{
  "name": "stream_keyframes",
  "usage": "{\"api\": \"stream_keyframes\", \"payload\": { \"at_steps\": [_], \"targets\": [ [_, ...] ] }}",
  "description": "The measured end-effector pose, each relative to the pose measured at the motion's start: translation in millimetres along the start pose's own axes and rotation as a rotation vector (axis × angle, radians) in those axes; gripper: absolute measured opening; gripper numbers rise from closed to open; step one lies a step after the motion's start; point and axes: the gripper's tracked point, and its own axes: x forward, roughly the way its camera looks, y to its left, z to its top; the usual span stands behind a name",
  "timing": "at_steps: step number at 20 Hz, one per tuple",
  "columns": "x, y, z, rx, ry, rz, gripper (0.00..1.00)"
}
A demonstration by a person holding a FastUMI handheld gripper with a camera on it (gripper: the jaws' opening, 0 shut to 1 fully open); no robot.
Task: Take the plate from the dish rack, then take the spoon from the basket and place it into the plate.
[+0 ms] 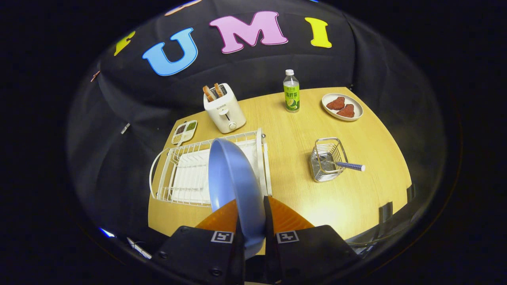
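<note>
The plate [233,178] is being pinched on edge by the hand-held gripper [252,221], above the dish rack [178,174]; the basket [325,160] is lying at two o'clock.

We see the gripper [251,221] as 2 wedge-shaped fingers [285,215] with fine ribbed faces, each seated in a blocky black matte housing that carries 1 square black-and-white marker tag on its top near the inner edge and a few small round screws lower down.
</note>
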Motion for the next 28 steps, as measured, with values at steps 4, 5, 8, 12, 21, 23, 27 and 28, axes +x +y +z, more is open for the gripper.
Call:
{"api": "stream_keyframes", "payload": {
  "at_steps": [4,5,8,12,21,23,27,28],
  "targets": [
    [-18.5,-6.2,-45.2,0.038,0.078,0.04,0.24],
    [-19.8,-5.5,-59.2,0.05,0.101,0.056,0.24],
    [-13.0,-11.0,-102.5,0.096,0.185,0.071,0.24],
    [2.9,-19.6,-140.3,0.134,0.25,0.068,0.24],
    [46.0,-43.7,-166.3,0.218,0.284,0.083,0.25],
    [50.7,-43.1,-167.7,0.247,0.279,0.081,0.27],
    [54.3,-50.3,-174.3,0.235,0.294,0.045,0.32],
    [54.6,-50.4,-174.2,0.23,0.294,0.041,0.35]
  ]
}}
